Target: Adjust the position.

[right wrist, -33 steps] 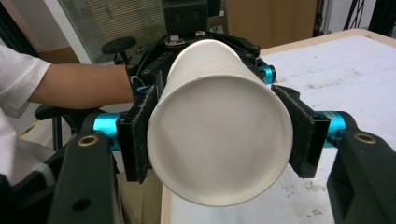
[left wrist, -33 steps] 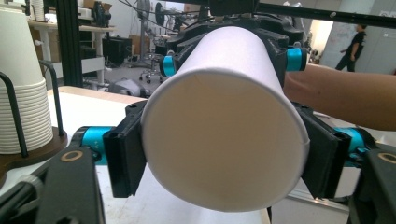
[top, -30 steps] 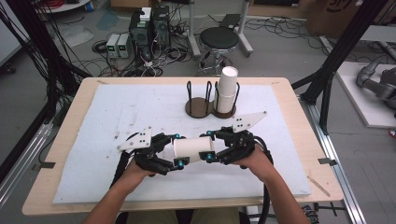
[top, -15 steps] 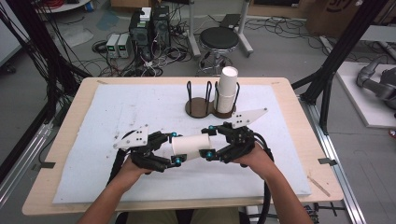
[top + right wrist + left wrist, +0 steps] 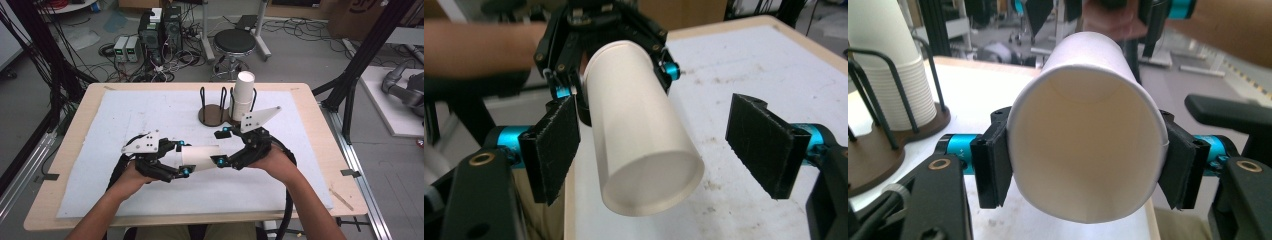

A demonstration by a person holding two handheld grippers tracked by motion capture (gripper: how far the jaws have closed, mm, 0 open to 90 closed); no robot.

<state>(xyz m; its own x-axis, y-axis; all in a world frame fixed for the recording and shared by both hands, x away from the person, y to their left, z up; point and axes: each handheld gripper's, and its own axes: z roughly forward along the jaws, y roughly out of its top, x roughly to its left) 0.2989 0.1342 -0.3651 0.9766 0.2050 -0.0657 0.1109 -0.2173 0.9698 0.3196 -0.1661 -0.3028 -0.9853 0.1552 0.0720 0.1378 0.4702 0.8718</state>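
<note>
A white paper cup (image 5: 200, 157) lies on its side just above the mat, between the two grippers. My left gripper (image 5: 184, 158) is shut on it near the rim; in the left gripper view both pads (image 5: 990, 167) press the cup (image 5: 1083, 125), whose open mouth faces the camera. My right gripper (image 5: 220, 146) is open. Its jaws have just been opening, and the cup's closed base end (image 5: 644, 150) still hangs between them. In the right gripper view (image 5: 659, 145) the right pad (image 5: 764, 142) stands well off the cup and the left pad sits close beside it.
A wire cup rack on a brown wooden base (image 5: 212, 114) stands at the back centre of the white mat (image 5: 125, 115), with a tall stack of white cups (image 5: 243, 95) in its right slot. The stack (image 5: 883, 75) shows at the left of the left gripper view. The table's wooden rim (image 5: 320, 150) surrounds the mat.
The right gripper's jaws have opened off the cup and that hand has lifted slightly. The left gripper keeps the cup and has hardly moved.
</note>
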